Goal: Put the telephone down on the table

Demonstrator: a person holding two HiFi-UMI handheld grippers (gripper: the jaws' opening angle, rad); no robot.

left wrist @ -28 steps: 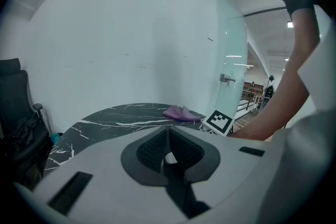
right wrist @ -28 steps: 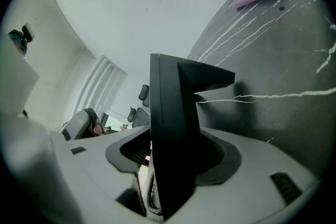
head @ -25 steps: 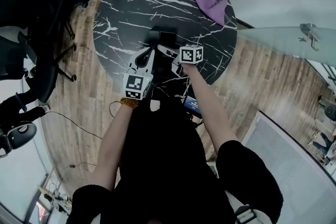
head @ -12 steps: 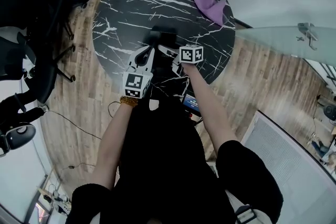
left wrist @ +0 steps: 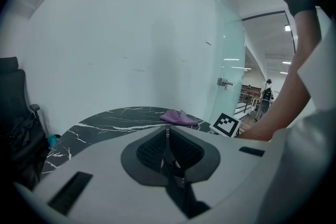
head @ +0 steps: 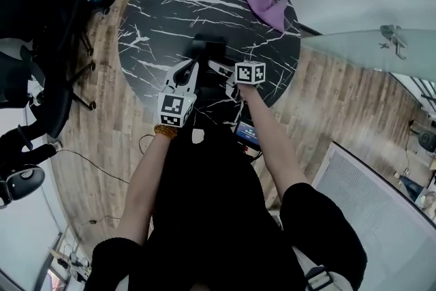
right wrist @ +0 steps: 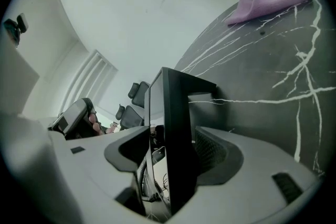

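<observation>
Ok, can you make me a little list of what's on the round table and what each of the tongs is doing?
table: round, black with white veins
cloth: purple, crumpled, near the table's far edge
telephone: dark slab, between the right tongs, far from the cloth
right tongs: open; they have just been opening, with the telephone between them
left tongs: shut, nothing in them, over the table's near edge

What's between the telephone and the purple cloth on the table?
Nothing: only bare black marble tabletop separates the telephone from the purple cloth, shown in the head view.
</observation>
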